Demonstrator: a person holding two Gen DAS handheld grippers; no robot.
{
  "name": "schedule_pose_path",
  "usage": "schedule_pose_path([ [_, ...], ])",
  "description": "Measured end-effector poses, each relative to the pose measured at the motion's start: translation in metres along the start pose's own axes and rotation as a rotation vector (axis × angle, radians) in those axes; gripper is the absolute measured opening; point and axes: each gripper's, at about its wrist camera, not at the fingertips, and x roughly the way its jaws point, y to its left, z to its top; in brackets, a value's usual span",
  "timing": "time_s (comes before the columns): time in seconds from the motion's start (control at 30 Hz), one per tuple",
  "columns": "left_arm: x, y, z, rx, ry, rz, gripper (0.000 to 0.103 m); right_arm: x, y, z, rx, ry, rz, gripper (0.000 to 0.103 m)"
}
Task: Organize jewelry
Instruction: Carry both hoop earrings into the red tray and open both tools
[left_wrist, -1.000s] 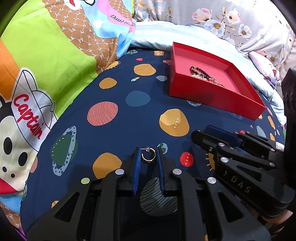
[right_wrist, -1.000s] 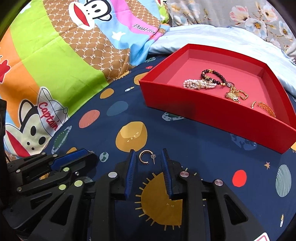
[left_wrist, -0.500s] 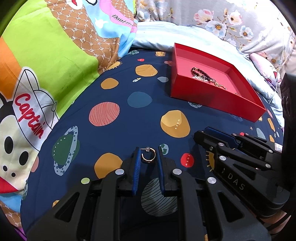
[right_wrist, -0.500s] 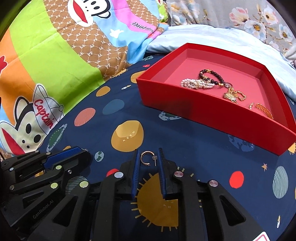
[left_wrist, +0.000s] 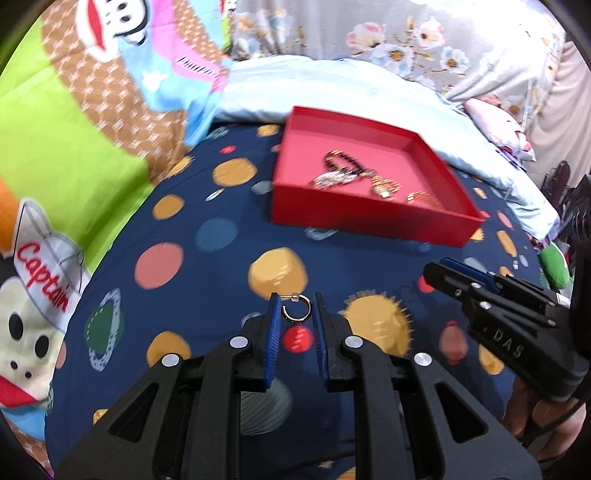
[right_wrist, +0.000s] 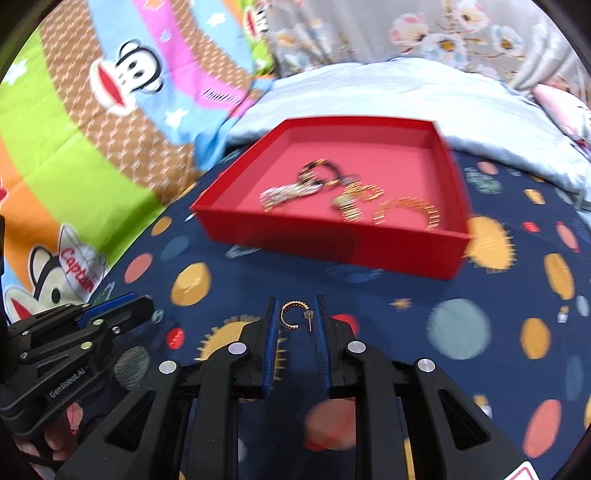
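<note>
Left wrist view is showing the left hand-held gripper (left_wrist: 295, 314) pinching a small gold hoop earring (left_wrist: 296, 309) between its blue pads, above the planet-print bedsheet (left_wrist: 207, 236). Right wrist view is showing the right hand-held gripper (right_wrist: 295, 315) clamping a second, studded hoop earring (right_wrist: 291, 315) — its jaws having just been closing onto it, and now pressing on it. Both earrings are sitting right at the fingertips, a shallow hold, as far as I can judge.

Ahead on the bed, the red tray (right_wrist: 332, 243) is already holding bracelets (right_wrist: 317, 184) and gold pieces, though blur is hiding the detail.

For this carry, each gripper is needing steady squeeze and a level, unhurried path toward the tray — a jolt could flick such a light hoop out. Clearing the tray's near wall before lowering seems wise, and releasing low over bare pink floor beside the bracelets, so nothing tangles. Keeping the two grippers apart should be avoiding a knock.
</note>
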Motion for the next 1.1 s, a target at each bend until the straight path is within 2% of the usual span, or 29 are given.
schedule_pose_path([
  [0.2, -0.008, -0.022, 0.024, 0.037, -0.024, -0.044, 0.016, -0.03, -0.033, 0.018, 0.038, -0.064, -0.048, 0.017],
  [0.47, -0.014, -0.046, 0.082, 0.075, -0.083, -0.098, 0.017, -0.049, -0.064, 0.064, 0.07, -0.141, -0.064, 0.017],
  [0.67, 0.002, -0.056, 0.132, 0.085, -0.121, -0.102, 0.017, -0.034, -0.079, 0.102, 0.076, -0.174, -0.098, 0.017],
  [0.8, 0.02, -0.057, 0.164, 0.08, -0.136, -0.107, 0.017, -0.022, -0.093, 0.13, 0.118, -0.193, -0.087, 0.017],
  [0.9, 0.036, -0.057, 0.183, 0.076, -0.145, -0.1, 0.017, -0.008, -0.094, 0.144, 0.111, -0.189, -0.096, 0.017],
  [1.1, 0.074, -0.056, 0.205, 0.077, -0.111, -0.093, 0.017, 0.029, -0.1, 0.158, 0.126, -0.143, -0.075, 0.017],
])
